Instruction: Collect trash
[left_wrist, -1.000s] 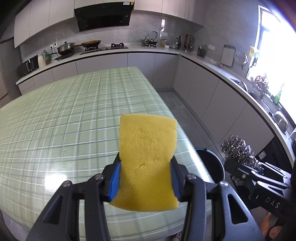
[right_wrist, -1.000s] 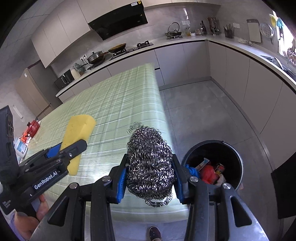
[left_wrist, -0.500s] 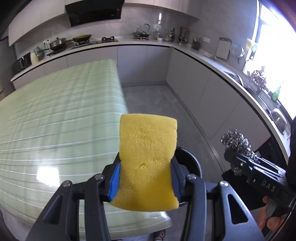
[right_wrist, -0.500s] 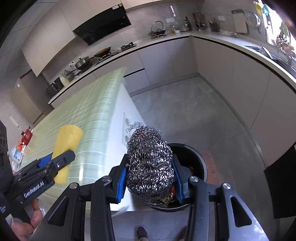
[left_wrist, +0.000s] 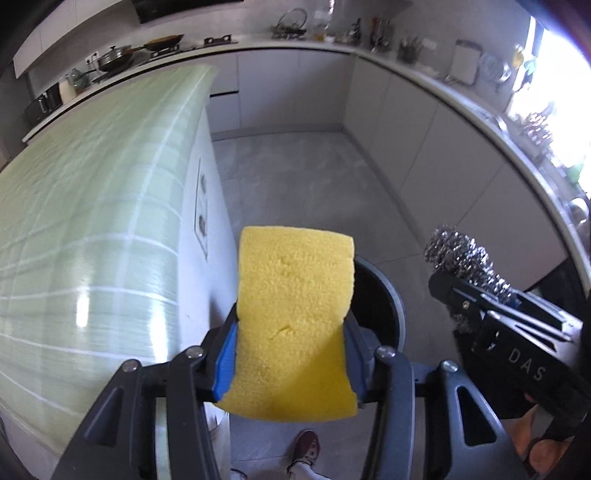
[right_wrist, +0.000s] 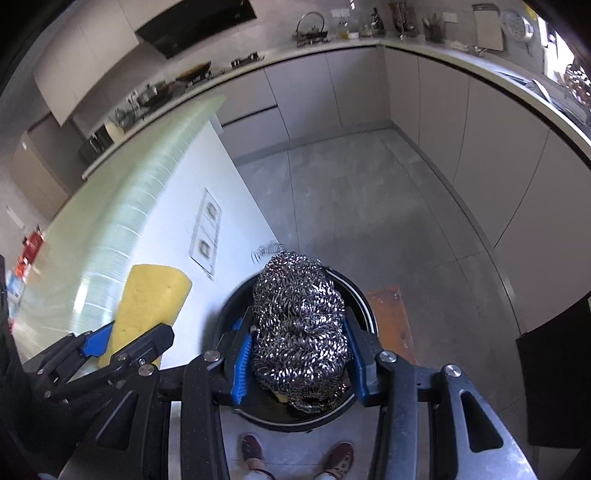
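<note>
My left gripper (left_wrist: 291, 354) is shut on a yellow sponge (left_wrist: 293, 317) and holds it in the air beside the table's end, with the black trash bin (left_wrist: 384, 306) just behind it. The sponge also shows in the right wrist view (right_wrist: 151, 306). My right gripper (right_wrist: 301, 354) is shut on a steel wool scourer (right_wrist: 301, 321) and holds it directly above the open bin (right_wrist: 365, 306). The scourer also shows in the left wrist view (left_wrist: 465, 266), right of the bin. The bin's contents are mostly hidden.
The table with a green checked cloth (left_wrist: 85, 206) stands on the left, its white end panel (right_wrist: 221, 221) next to the bin. Grey floor (right_wrist: 369, 199) stretches ahead, with cabinets along the back and right. My shoes (right_wrist: 336, 456) show below.
Both grippers have swung right, off the table and down toward the bin. The scourer now hangs over the bin's mouth; the sponge has come to its left rim. Both grips are unchanged.
</note>
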